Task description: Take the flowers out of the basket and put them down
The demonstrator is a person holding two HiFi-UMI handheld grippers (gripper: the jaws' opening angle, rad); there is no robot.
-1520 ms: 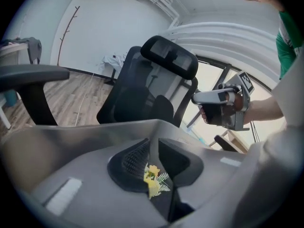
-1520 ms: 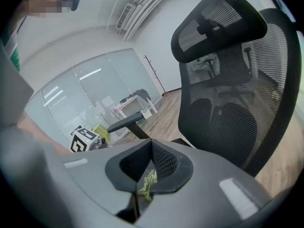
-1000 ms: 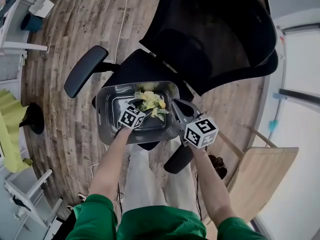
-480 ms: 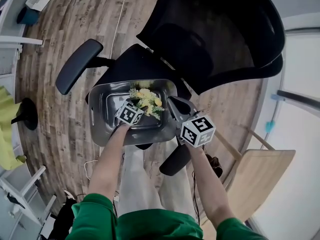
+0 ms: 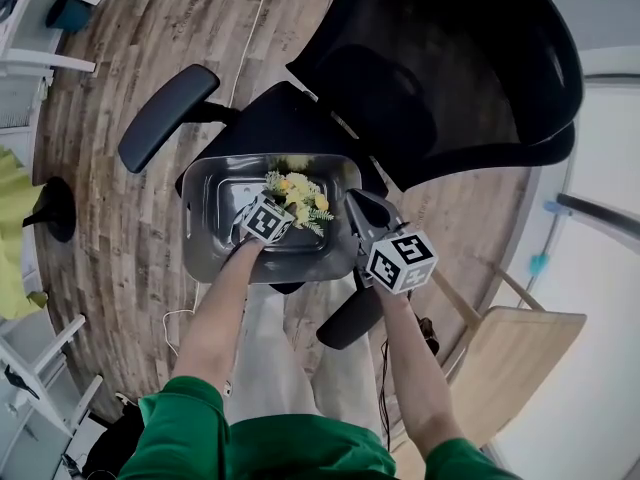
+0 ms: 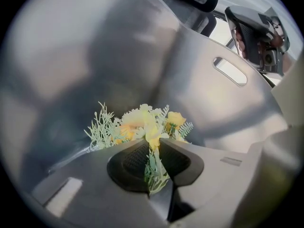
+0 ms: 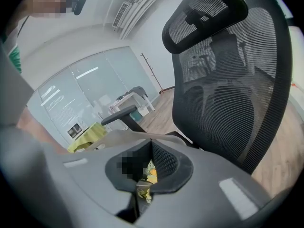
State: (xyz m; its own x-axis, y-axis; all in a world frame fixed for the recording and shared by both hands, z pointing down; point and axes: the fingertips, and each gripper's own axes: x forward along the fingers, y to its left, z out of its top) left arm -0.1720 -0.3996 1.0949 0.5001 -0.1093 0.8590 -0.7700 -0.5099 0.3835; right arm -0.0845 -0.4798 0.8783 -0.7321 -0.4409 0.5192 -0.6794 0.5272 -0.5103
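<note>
The flowers, 1 small bunch of yellow blooms and pale green sprigs, lie inside the basket, toward its far right corner, on the bare grey bottom. The left gripper reaches steeply down into the basket from the near side. Its jaws have just been closing and now stand nearly together, with the bunch's green stems pinched between the pads and the blooms fanning out just beyond the tips. The grasp looks made, though nothing shows the bunch raised off the bottom.

The right gripper sits at the basket's right wall with its jaws close together. They seem to pinch the rim there, probably to steady the basket, and a sliver of yellow shows through the slit between them.

The basket rests on the seat of a black chair, whose mesh back rises at the far right and whose armrest juts out at the left. Wood floor lies all around.

By my reading, 1 of 3 steps is done: the grip. Lifting the bunch clear over the wall and laying it down outside the basket are both left. No put-down spot is obvious, since the basket fills most of the seat.
</note>
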